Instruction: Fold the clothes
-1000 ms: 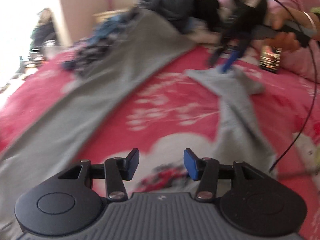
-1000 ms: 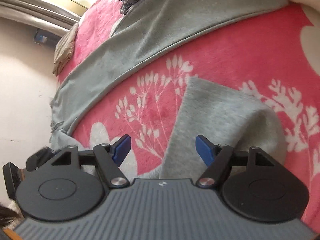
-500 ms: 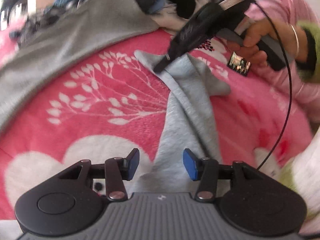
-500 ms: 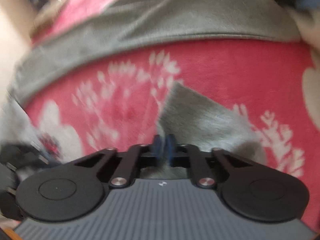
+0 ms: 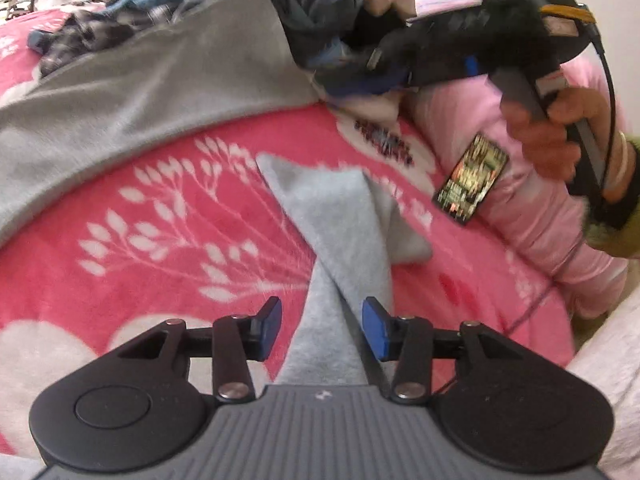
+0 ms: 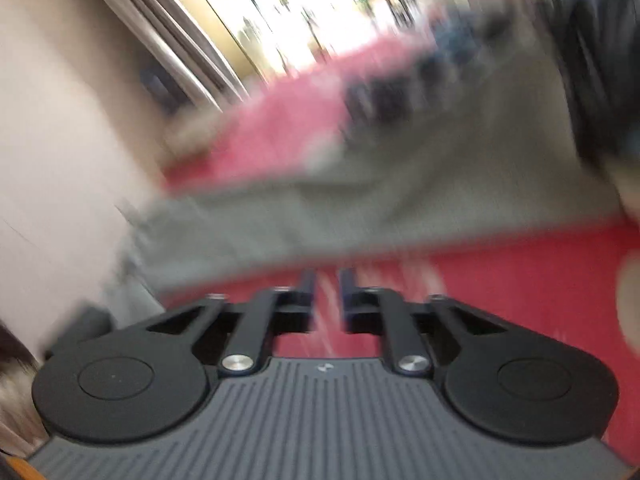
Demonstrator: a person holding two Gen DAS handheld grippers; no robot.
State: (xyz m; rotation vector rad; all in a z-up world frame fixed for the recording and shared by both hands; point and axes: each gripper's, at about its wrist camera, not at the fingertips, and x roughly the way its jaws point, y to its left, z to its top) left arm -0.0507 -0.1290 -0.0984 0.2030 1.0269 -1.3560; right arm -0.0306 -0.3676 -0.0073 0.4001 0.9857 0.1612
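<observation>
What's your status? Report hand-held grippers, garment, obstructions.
Left hand-held gripper opening, astride light grey garment, pads clear. Right hand-held gripper opening, empty, lifted off. Clothes pile behind; nothing blocking.

left gripper [image 5: 322,330] points downward with its jaws opening, pads touching nothing – right gripper [image 6: 327,294], gripped by a hand [image 5: 556,136], is opening too, jaws empty.

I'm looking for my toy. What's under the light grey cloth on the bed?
Around the light grey cloth only the pink flowered blanket shows. Anything beneath its folded layers is covered, so I cannot tell.
</observation>
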